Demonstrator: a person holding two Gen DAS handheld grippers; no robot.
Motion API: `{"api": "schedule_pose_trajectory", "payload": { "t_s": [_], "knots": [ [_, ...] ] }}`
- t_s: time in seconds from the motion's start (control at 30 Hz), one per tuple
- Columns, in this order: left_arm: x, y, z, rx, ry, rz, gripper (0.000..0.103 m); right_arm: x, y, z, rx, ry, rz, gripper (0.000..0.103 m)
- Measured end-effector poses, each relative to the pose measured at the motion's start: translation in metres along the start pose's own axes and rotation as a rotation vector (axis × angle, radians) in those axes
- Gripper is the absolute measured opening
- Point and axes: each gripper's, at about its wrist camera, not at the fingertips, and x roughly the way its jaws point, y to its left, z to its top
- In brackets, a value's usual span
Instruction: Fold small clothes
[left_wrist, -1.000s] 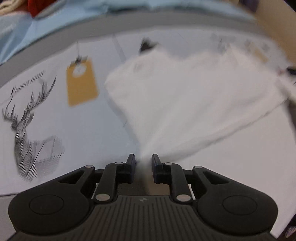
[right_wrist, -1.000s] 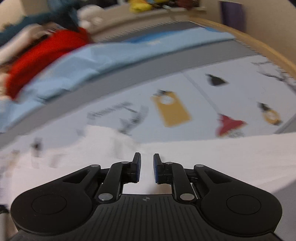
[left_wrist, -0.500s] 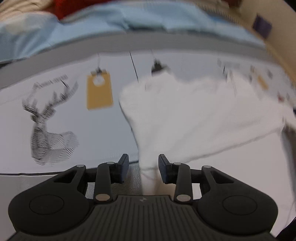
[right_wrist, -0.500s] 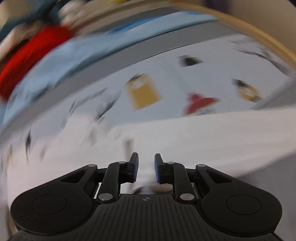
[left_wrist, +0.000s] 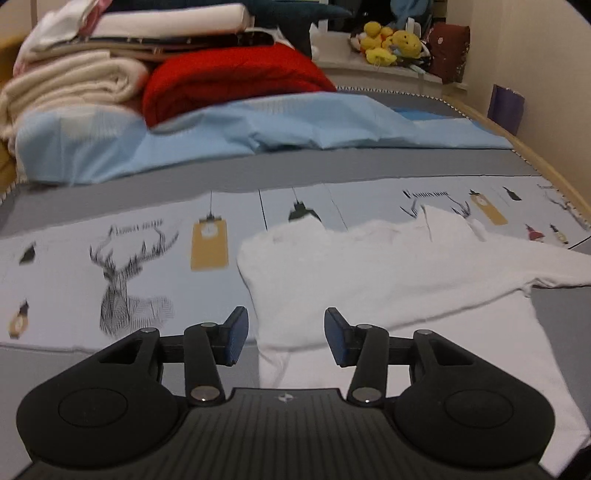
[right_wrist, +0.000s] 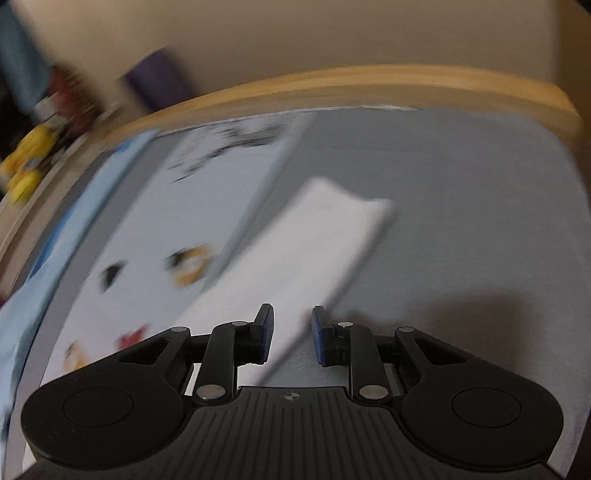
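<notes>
From the left wrist view, the left gripper (left_wrist: 286, 334) hangs over the bed with its jaws about half spread; they have just been opening, and the pads press on nothing, though the near hem of the white shirt (left_wrist: 388, 280) shows in the gap beneath them. The shirt lies spread flat on the printed sheet (left_wrist: 74, 266), filling the view from six o'clock out toward three, with one sleeve running off at three o'clock onto the grey cover (left_wrist: 280, 173). At nine o'clock from the shirt are a printed deer (left_wrist: 125, 273) and a printed yellow tag (left_wrist: 208, 243). Toward twelve o'clock a light blue sheet (left_wrist: 258, 129) lies crumpled across the bed, and beyond it, at eleven, a red blanket (left_wrist: 236, 79) sits beside a stack of folded cream blankets (left_wrist: 70, 81). Yellow soft toys (left_wrist: 391, 46) sit on a ledge at one o'clock. No box or basket shows here. The right wrist view is blurred. The right gripper (right_wrist: 289, 334) has its jaws narrowly apart, just having opened a little, holding nothing; a white sleeve (right_wrist: 314, 251) stretches from between the fingers toward one o'clock over the grey cover (right_wrist: 461, 221). The wooden bed rail (right_wrist: 369, 83) curves across at twelve o'clock.
</notes>
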Motion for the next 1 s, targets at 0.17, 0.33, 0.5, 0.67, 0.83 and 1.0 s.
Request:
{"api": "schedule_pose_trajectory", "payload": {
  "t_s": [0.17, 0.33, 0.5, 0.67, 0.83, 1.0],
  "knots": [
    [0.027, 0.015, -0.005, -0.081, 0.048, 0.018, 0.051, 0.027, -0.044, 0.007, 0.156, -0.008, -0.037, 0.035],
    [0.029, 0.02, -0.003, -0.086, 0.041, 0.021, 0.051, 0.043, -0.041, 0.01, 0.139, -0.025, 0.044, 0.04],
    [0.031, 0.022, -0.006, -0.07, 0.054, 0.024, 0.051, 0.055, -0.035, 0.013, 0.091, -0.044, 0.055, 0.003],
    [0.031, 0.029, -0.006, -0.073, 0.056, 0.024, 0.051, 0.029, 0.005, 0.014, -0.011, -0.185, 0.031, 0.002],
    [0.033, 0.035, -0.007, -0.086, 0.088, 0.017, 0.051, -0.02, 0.082, -0.003, -0.203, -0.312, 0.153, 0.002],
    [0.031, 0.038, -0.009, -0.092, 0.103, 0.009, 0.051, -0.046, 0.137, -0.033, -0.314, -0.32, 0.23, 0.002]
  ]
}}
